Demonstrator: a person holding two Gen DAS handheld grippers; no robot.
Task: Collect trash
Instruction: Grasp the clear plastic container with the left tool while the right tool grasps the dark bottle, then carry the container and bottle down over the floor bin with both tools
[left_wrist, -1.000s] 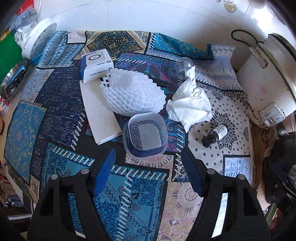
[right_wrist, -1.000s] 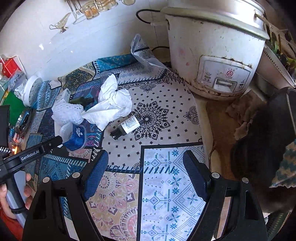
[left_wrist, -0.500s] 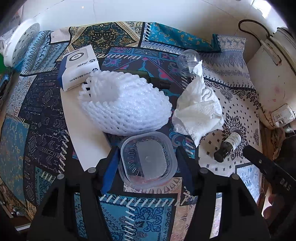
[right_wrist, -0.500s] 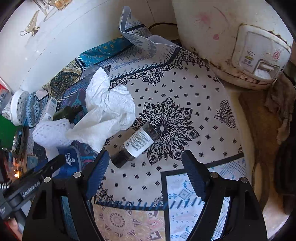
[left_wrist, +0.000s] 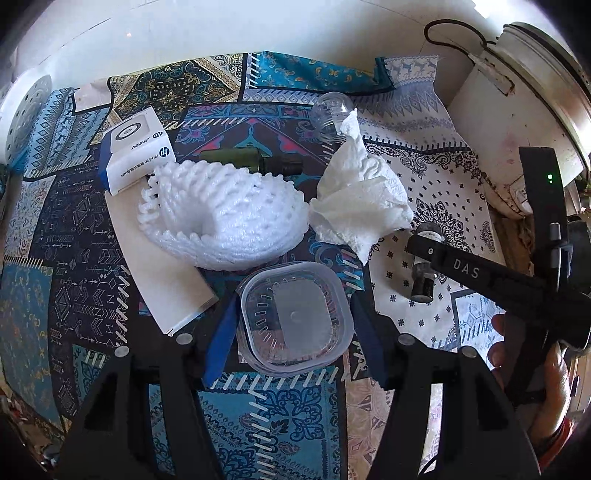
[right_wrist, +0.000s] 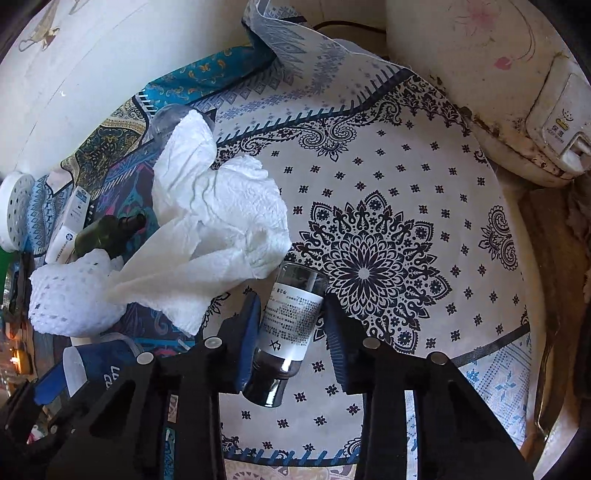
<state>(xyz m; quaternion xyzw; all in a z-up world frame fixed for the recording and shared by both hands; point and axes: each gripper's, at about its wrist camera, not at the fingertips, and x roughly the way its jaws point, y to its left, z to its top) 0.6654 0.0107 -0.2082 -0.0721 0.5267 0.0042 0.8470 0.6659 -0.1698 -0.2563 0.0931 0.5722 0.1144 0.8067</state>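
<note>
My left gripper (left_wrist: 293, 325) is open, its blue fingers on either side of a clear plastic cup (left_wrist: 295, 317) standing on the patterned cloth. My right gripper (right_wrist: 291, 332) is open around a small dark glass bottle (right_wrist: 290, 325) with a white label, lying on its side; the left finger is close to it, the right one stands apart. The bottle also shows in the left wrist view (left_wrist: 424, 266), with the right gripper's body over it. A crumpled white tissue (left_wrist: 358, 206) (right_wrist: 218, 229) and a white foam fruit net (left_wrist: 225, 221) (right_wrist: 70, 299) lie just beyond.
A white rice cooker (left_wrist: 517, 110) (right_wrist: 498, 85) stands at the right. A small white box (left_wrist: 136, 155), a white flat card (left_wrist: 159, 266), a dark green bottle (left_wrist: 251, 158) and a clear round cap (left_wrist: 330, 114) lie on the cloth. A wall runs along the back.
Both grippers have moved forward. The left one now has the cup between its fingers. The right one has reached the bottle, with its fingers closer together than before.
</note>
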